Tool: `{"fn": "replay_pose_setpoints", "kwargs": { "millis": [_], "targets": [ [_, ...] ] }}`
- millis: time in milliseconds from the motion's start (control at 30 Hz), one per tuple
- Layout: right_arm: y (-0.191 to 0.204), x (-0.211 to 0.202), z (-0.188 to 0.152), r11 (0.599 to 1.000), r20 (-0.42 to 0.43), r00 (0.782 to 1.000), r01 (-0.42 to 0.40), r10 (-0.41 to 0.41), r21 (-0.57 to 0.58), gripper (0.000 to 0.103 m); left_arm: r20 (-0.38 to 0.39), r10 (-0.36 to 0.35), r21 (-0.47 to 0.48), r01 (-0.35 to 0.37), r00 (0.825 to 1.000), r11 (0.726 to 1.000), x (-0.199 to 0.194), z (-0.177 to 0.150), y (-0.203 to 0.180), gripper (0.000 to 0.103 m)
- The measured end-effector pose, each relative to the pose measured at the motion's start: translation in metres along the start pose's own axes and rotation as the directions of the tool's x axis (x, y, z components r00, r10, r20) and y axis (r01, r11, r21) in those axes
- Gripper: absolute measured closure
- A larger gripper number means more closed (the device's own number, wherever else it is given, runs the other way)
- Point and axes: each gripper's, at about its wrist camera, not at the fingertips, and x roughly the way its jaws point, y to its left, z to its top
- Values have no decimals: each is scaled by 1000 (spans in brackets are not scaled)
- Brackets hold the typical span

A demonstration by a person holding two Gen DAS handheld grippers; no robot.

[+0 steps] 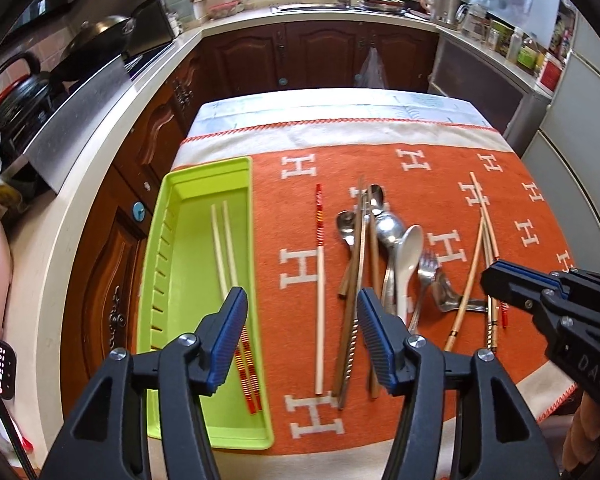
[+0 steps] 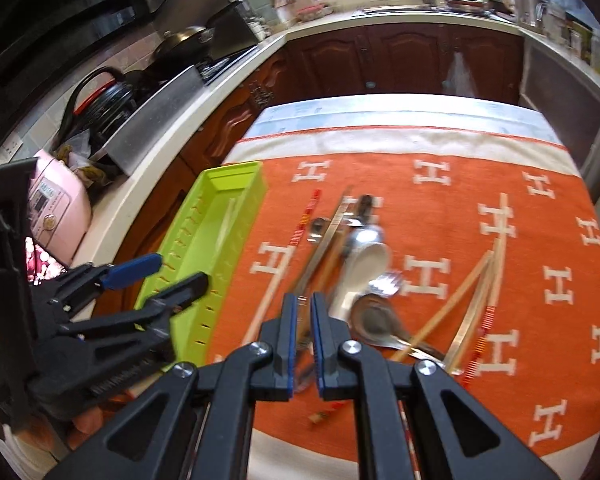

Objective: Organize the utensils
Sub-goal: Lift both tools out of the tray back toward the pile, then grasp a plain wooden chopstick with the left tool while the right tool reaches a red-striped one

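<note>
Left wrist view: two chopsticks (image 1: pixel 236 300) lie in green tray (image 1: pixel 180 240).

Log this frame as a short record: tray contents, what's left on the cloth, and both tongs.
tray: green, left of cloth, holds two chopsticks
cloth: orange, still carries chopsticks, spoons, a fork
white spoon: in the middle pile
left tongs: open, nothing between them
right tongs: shut, nothing visibly held

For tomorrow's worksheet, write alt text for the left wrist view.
An open left gripper hovers over a green tray holding two striped chopsticks. Beside it, loose chopsticks, spoons and a fork lie on an orange cloth; the right gripper enters at right.
</note>
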Motion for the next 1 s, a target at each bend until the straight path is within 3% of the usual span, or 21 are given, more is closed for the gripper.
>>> {"fn": "replay_pose_setpoints", "kwargs": {
  "millis": [500, 767, 1000],
  "targets": [
    [-103, -13, -15, 976, -3, 995, 99, -100, 195, 94, -46, -110, 124, 115, 993, 986, 23, 9, -70, 48],
    [-134, 10, -25, 961, -61, 992, 121, -110, 250, 94, -110, -177, 185, 195, 978, 963, 52, 14, -108, 49],
    [-152, 38, -28, 952, -116, 990, 112, -82, 284, 94, -145, -180, 288, 216, 973, 933, 76, 24, -147, 49]
  ]
}}
